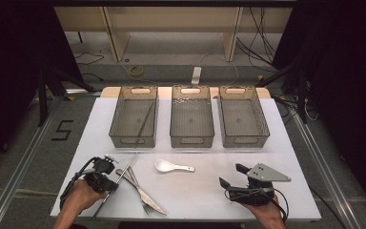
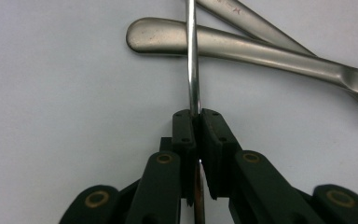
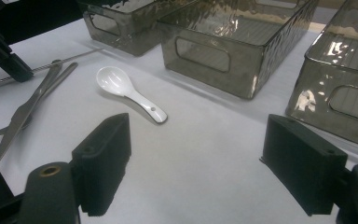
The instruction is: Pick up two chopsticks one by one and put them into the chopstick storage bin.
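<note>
The left gripper [image 2: 194, 122] pinches the steel chopstick [image 2: 192, 60], whose long axis points toward the left bin [image 1: 134, 117]; the right gripper [image 3: 200, 163] gapes empty

Plenty of open white table [image 1: 205, 191] in the middle, between the white spoon [image 1: 173, 166] and the right gripper [image 1: 229, 175], so a hand could slide through there easily. Left side is cramped: the knife [image 1: 140, 191] and fork [image 1: 138, 188] lie crossed right beside the thin metal rod [image 1: 119, 179], handles touching under it. The far edge is walled off by three grey bins [image 1: 192, 123] in a row with just narrow gaps between them.
</note>
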Available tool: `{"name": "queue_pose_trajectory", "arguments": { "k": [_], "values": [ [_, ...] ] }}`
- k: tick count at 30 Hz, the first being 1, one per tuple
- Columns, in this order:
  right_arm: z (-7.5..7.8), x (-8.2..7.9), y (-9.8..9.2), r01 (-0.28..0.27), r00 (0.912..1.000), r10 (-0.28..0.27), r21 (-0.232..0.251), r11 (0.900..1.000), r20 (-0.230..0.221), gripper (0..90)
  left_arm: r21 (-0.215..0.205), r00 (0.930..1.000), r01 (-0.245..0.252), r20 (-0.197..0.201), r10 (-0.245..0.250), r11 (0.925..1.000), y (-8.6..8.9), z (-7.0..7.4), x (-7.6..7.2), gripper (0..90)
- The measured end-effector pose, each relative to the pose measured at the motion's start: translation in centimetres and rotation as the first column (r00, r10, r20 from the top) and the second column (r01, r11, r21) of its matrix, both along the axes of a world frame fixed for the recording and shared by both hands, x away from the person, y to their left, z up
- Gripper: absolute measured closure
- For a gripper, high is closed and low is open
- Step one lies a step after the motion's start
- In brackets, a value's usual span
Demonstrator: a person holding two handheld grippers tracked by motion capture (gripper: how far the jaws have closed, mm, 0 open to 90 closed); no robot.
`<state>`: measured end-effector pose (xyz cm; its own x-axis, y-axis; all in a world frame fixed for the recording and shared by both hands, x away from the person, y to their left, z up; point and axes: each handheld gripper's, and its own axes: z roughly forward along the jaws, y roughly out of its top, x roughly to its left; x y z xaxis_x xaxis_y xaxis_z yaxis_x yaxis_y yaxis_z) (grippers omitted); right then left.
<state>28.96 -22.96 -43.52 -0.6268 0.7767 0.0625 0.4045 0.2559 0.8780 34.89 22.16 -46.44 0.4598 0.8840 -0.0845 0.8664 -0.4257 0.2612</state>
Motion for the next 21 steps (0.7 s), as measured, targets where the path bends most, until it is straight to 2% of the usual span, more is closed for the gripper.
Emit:
{"name": "queue_pose_trajectory", "arguments": {
  "k": [10, 17, 21],
  "values": [
    [0.0, 0.0, 0.0, 0.001, 1.0, -0.001, 0.006, 1.0, 0.003, 24.2, 0.008, 0.9992, 0.021, 0.033, -0.021, 0.9997, -0.1, 0.2, 0.0, 84.8],
    [0.0, 0.0, 0.0, 0.0, 1.0, 0.0, 0.007, 1.0, 0.003, 24.3, -0.033, 0.9975, 0.025, 0.066, -0.023, 0.9992, 0.4, 1.3, -0.3, 84.9],
    [0.0, 0.0, 0.0, -0.002, 1.0, 0.002, 0.006, 1.0, 0.003, 24.2, -0.076, 0.9959, 0.041, 0.084, -0.035, 0.9962, 0.4, 2.0, -0.5, 84.9]
  ]
}}
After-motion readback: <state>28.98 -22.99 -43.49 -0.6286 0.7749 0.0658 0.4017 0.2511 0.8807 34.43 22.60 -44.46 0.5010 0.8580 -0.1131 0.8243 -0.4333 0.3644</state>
